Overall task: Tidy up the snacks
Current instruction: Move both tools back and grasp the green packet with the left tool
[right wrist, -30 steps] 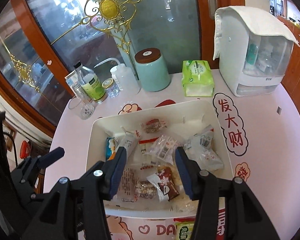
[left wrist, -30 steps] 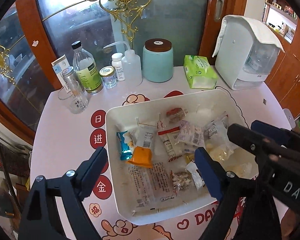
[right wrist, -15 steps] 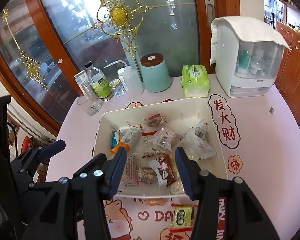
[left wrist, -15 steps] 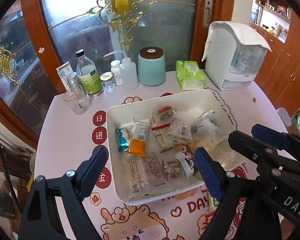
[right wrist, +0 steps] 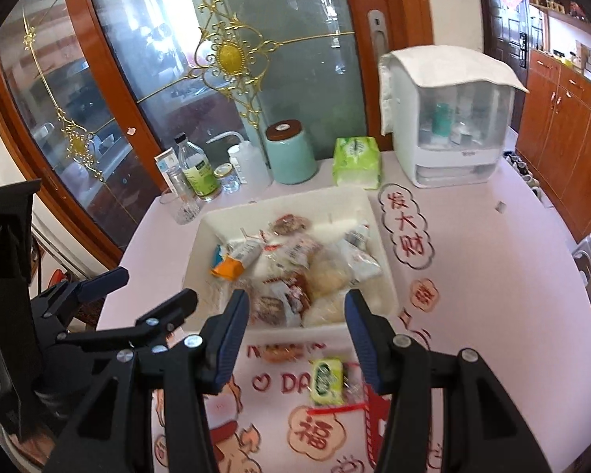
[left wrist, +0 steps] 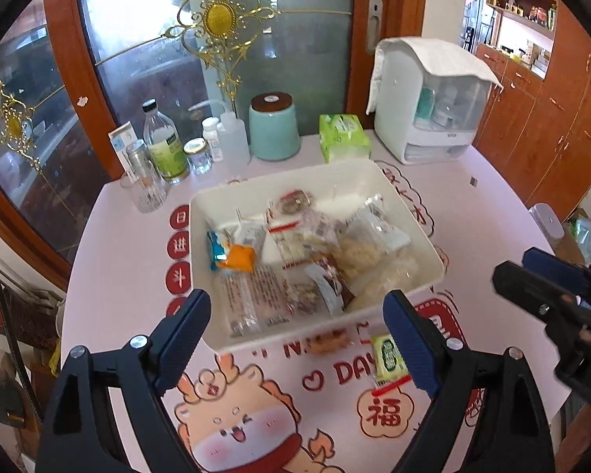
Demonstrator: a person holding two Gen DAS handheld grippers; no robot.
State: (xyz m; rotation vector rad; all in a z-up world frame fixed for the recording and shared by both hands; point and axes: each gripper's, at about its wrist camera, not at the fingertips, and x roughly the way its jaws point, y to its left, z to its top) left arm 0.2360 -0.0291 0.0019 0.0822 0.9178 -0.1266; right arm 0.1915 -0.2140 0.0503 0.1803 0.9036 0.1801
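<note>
Your right gripper (right wrist: 297,327) hangs with jaws parted and empty; the snack tray (right wrist: 378,232) lies just ahead, a green packet (right wrist: 327,380) just below.

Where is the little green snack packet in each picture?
Left wrist view: the green snack packet lies low and right of centre, beside the gripper's right finger.
Right wrist view: it lies low in the middle, between the fingers.
Shared landmark: the white tray, just behind it.
</note>
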